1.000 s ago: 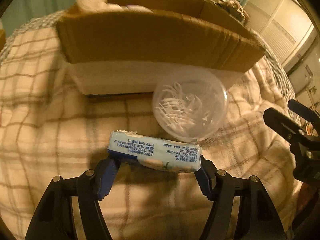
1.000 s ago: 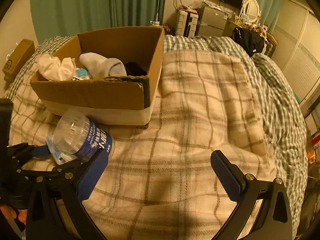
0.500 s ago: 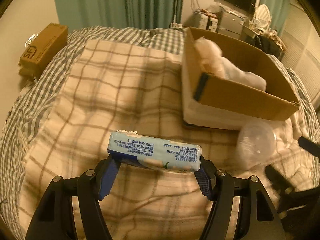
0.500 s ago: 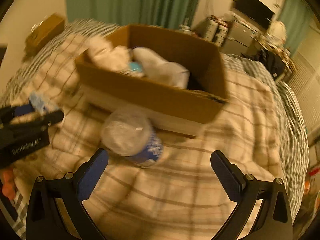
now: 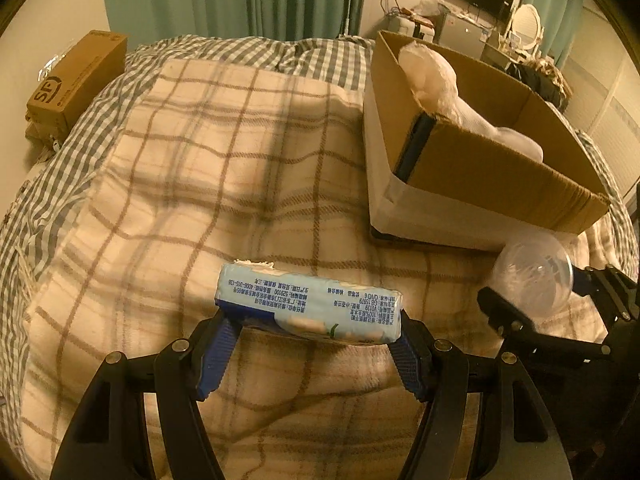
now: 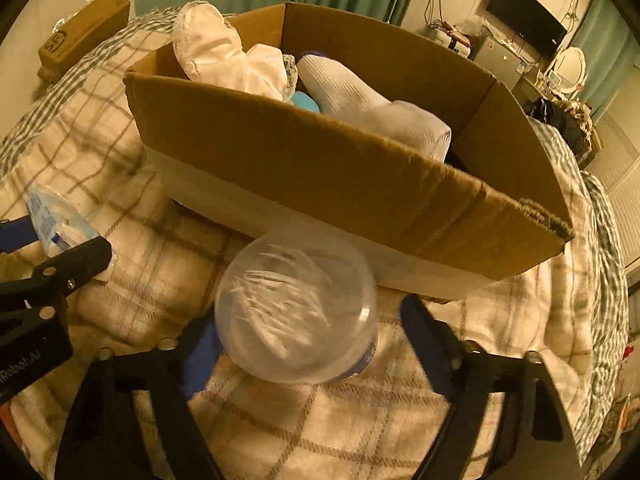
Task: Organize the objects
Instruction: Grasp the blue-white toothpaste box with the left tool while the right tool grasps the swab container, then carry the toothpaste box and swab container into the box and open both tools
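My left gripper [image 5: 310, 344] is shut on a blue and white tissue pack [image 5: 308, 307] and holds it crosswise above the plaid blanket. The pack also shows at the left edge of the right wrist view [image 6: 56, 216]. A clear plastic jar [image 6: 296, 308] with white sticks inside lies on the blanket in front of the cardboard box [image 6: 340, 168]. My right gripper [image 6: 308, 340] has its jaws around the jar, closing in, with a gap on the right side. In the left wrist view the jar [image 5: 532, 276] sits between the right gripper's fingers [image 5: 516, 316].
The box [image 5: 492, 168] holds white socks [image 6: 360, 104] and cloth. It stands on a bed with a plaid blanket [image 5: 224, 184] over a checked duvet. A small brown carton [image 5: 76, 80] lies at the far left. A TV and shelves stand at the back.
My right gripper has moved forward to the jar and narrowed its jaws around it. My left gripper keeps the tissue pack and has swung left, away from the box.
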`<state>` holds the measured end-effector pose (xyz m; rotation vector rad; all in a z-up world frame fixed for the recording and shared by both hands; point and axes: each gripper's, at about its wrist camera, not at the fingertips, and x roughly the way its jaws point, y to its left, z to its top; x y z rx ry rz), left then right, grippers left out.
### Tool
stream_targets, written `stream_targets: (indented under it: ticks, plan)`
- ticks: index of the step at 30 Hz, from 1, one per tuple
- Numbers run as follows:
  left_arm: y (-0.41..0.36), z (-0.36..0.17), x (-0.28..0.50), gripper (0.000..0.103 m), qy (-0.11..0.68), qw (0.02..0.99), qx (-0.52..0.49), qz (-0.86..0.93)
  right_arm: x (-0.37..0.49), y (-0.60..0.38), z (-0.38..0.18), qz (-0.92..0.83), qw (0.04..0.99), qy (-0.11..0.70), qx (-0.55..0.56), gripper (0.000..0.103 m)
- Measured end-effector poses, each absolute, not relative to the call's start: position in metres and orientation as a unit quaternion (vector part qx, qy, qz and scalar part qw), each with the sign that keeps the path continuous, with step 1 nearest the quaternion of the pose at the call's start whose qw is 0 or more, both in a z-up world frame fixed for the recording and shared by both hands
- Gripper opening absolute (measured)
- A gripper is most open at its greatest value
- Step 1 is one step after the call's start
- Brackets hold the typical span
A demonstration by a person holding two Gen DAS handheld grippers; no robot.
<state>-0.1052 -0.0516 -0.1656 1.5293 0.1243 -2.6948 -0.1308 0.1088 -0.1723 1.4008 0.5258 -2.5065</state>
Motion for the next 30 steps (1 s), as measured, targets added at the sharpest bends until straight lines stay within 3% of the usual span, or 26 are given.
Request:
stream_targets:
  ticks: [1, 13, 30]
  plan:
    - [-0.051, -0.166, -0.105, 0.071, 0.038, 0.02, 0.494, -0.869, -0.131, 0.109, -0.173, -0.853, 0.114, 0.178, 0.478, 0.067]
    - [-0.04, -0.138, -0.09, 0.071, 0.029, 0.02, 0.475, -0.879, -0.106, 0.131, -0.135, -0.871, 0.128, 0.144, 0.453, 0.066]
    - [-0.004, -0.029, -0.06, 0.071, 0.021, -0.024, 0.4, -0.916, -0.043, 0.167, 0.019, -0.93, 0.15, 0.083, 0.324, 0.065]
